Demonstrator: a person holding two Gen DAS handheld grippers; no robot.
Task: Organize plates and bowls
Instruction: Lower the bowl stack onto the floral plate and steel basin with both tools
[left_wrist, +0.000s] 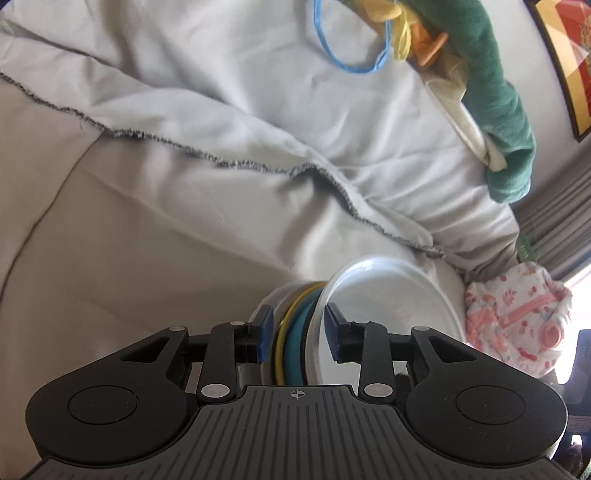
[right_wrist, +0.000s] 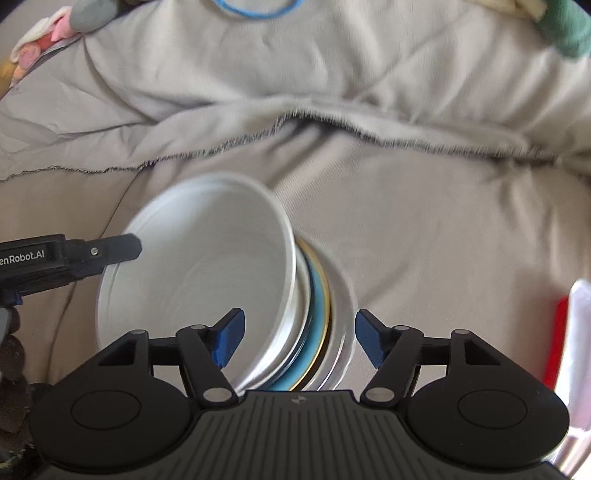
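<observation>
both grippers (left_wrist: 298, 325) (right_wrist: 299, 338) seemingly straddle stacked dishes (right_wrist: 207, 273)

Soft daylight fills both views. In the left wrist view a blown-out window (left_wrist: 581, 280) glares at the right edge. The right wrist view shows motion blur on the bedding (right_wrist: 369, 122) across the upper frame, perhaps on the white bowl (right_wrist: 207, 258) too. Fisheye bending curves every edge; corners darken.
</observation>
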